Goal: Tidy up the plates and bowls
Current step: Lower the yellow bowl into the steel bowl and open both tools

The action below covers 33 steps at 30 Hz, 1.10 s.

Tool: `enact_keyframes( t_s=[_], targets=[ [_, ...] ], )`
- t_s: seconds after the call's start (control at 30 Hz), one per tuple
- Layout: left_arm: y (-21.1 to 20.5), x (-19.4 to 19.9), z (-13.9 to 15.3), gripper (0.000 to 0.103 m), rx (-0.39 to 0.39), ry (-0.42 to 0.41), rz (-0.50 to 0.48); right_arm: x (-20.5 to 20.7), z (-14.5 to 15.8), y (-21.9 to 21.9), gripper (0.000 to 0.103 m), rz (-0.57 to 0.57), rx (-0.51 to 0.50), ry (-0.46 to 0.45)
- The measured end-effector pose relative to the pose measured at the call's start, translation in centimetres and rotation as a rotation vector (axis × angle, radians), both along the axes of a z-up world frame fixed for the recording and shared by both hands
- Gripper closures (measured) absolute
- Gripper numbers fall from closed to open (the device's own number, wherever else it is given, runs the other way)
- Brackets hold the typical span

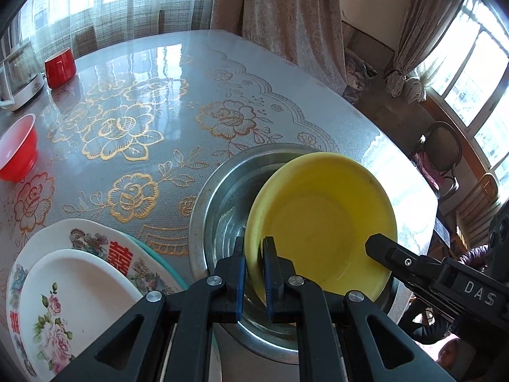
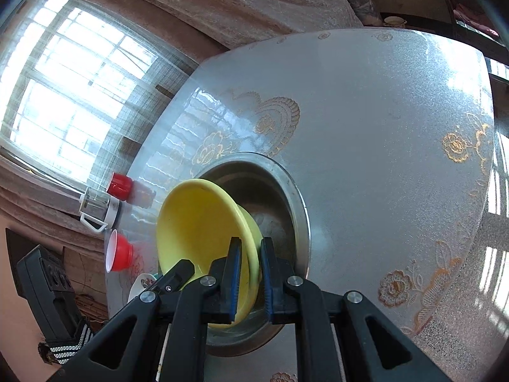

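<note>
A yellow bowl (image 1: 321, 222) is held tilted over a steel basin (image 1: 219, 197) on the table. My left gripper (image 1: 254, 254) is shut on the bowl's near-left rim. My right gripper (image 2: 249, 254) is shut on the bowl's opposite rim (image 2: 251, 248); it also shows in the left wrist view (image 1: 378, 248) at the bowl's right edge. The basin (image 2: 296, 197) sits behind the bowl (image 2: 197, 222) in the right wrist view. A stack of floral plates (image 1: 79, 273) lies to the left of the basin.
A red bowl (image 1: 17, 149) and a red cup (image 1: 60, 67) stand at the table's far left, beside a glass kettle (image 1: 19, 76). The flowered tablecloth (image 1: 143, 111) covers the table. A chair (image 1: 442, 152) stands beyond the right table edge.
</note>
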State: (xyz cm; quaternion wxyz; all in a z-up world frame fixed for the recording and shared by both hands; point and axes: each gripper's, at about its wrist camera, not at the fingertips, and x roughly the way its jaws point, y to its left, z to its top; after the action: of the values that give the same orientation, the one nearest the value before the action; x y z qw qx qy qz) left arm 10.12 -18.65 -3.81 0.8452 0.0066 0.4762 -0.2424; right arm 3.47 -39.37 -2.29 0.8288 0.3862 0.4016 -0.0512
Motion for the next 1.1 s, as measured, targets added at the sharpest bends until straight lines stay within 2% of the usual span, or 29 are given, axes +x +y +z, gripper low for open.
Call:
enact_keyframes(
  t_s=[0.2,0.6,1.1],
  targets=[
    [-0.7,0.2,-0.1,0.092,0.044,-0.023,-0.011,0.6,0.2,0.4,0.090,0.014,-0.067,0.027],
    [-0.7,0.5,-0.5,0.092,0.053,-0.018,-0.005,0.6,0.6,0.5,0.089,0.022,-0.100,0.035],
    [-1.9,1.4,-0.5,0.091,0.113,-0.044,0.003,1.3,0.7,0.8,0.089,0.032,-0.164,0.044]
  ],
)
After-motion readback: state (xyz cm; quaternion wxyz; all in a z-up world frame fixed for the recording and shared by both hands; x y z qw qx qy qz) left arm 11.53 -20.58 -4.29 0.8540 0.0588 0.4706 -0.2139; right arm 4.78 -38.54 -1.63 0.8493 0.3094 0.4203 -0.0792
